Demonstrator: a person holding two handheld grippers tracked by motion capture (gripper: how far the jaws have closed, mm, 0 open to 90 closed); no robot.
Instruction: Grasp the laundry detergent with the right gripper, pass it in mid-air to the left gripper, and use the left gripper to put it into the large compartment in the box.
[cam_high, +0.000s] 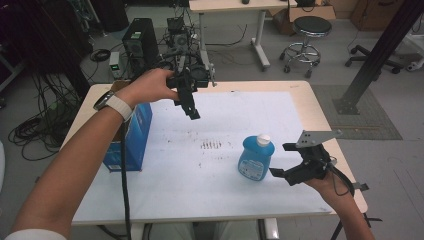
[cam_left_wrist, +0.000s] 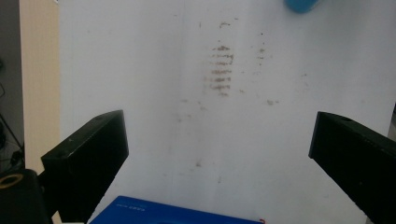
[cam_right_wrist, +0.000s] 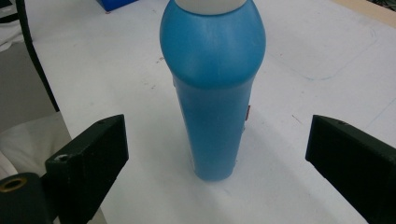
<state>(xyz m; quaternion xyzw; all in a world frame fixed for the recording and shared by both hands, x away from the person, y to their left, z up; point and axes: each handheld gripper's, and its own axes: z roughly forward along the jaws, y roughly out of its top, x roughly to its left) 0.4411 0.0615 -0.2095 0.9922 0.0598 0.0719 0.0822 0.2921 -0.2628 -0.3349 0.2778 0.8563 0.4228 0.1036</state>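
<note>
Approach step, by the look of it — right gripper just beside the upright bottle, right of table centre, jaws spread, not touching. Left gripper raised near the box, jaws spread, empty. Next: advance, straddle the body, close.

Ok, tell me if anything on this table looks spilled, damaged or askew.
Nothing spilled or toppled: the blue bottle stands upright with its white cap on. The one oddity is a patch of brownish smudges on the white table cover, left of the bottle.
</note>
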